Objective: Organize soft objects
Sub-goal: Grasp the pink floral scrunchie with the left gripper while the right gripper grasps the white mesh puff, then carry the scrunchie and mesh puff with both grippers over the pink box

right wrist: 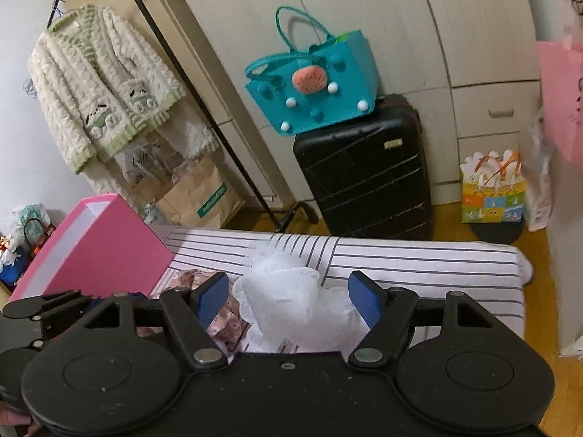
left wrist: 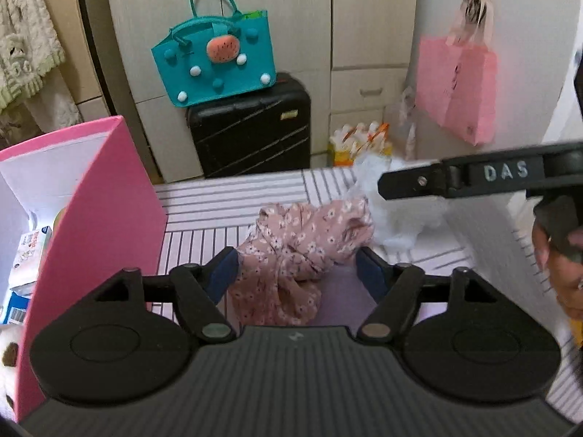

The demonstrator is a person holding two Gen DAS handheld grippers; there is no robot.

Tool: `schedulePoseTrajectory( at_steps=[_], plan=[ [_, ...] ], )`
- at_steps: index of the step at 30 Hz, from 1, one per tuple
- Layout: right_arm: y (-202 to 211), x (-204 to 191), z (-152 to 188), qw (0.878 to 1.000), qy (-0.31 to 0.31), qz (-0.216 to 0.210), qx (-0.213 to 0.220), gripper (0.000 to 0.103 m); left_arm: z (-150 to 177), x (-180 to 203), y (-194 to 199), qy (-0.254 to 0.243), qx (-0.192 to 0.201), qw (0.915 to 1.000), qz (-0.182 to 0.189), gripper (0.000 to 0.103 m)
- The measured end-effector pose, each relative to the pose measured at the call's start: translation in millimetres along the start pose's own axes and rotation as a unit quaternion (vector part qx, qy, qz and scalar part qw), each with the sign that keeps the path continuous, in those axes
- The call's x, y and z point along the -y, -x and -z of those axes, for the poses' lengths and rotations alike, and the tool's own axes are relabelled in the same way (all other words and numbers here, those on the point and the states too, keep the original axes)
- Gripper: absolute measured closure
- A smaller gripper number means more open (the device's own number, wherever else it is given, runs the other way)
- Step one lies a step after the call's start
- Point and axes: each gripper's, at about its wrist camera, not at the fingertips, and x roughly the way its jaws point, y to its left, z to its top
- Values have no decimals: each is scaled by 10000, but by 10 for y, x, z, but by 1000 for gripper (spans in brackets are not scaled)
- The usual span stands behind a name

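I take the pink box (left wrist: 91, 218) as my landmark; it stands open on the striped bed (right wrist: 419, 258), showing a white interior. Just beside the box lies the pink floral cloth (left wrist: 295, 251), crumpled on the bed. My left gripper (left wrist: 297, 273) hangs over it with its blue pads spread wide, the cloth lying between them; I see no pad pressing on it. Farther from the box, touching the floral cloth's far edge, sits the white lace cloth (right wrist: 288, 298). My right gripper (right wrist: 288, 298) stands over that one, jaws wide apart and gripping nothing. In the left wrist view the right gripper's arm crosses the frame, and its raised letters read "DAS".

Behind the box, beyond the bed, a black suitcase (right wrist: 364, 171) stands against the wardrobe with a teal felt bag (right wrist: 313, 83) on top. A brown paper bag (right wrist: 196, 193) behind the box carries a green band of print too blurred to read, and the clear bag above it shows the word "Gift". Small packages inside the box bear print I cannot make out.
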Motion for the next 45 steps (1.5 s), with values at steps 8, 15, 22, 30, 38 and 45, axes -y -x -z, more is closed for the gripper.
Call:
schedulePoseTrajectory(
  at_steps=[8, 15, 22, 30, 38, 45],
  plan=[
    [-162, 29, 68, 9997, 142, 111, -149, 35, -34, -5, -151, 202, -84, 9997, 47, 28],
    [-118, -67, 130, 9980, 598, 190, -86, 74, -7, -79, -252, 643, -189, 9975, 217, 41],
    [-28, -184, 236, 9961, 806, 369, 48, 83, 38, -66, -233, 701, -49, 9972, 244, 73],
    [207, -299, 298, 9956, 815, 382, 253, 83, 37, -127, -61, 800, 275, 9956, 409, 87],
    [531, -469, 316, 9946, 794, 440, 512, 83, 19, -172, 310, 869, 777, 9909, 671, 88],
    [845, -648, 325, 9936, 743, 496, 690, 83, 37, -278, 602, 940, 765, 9863, 1116, 88]
  ],
)
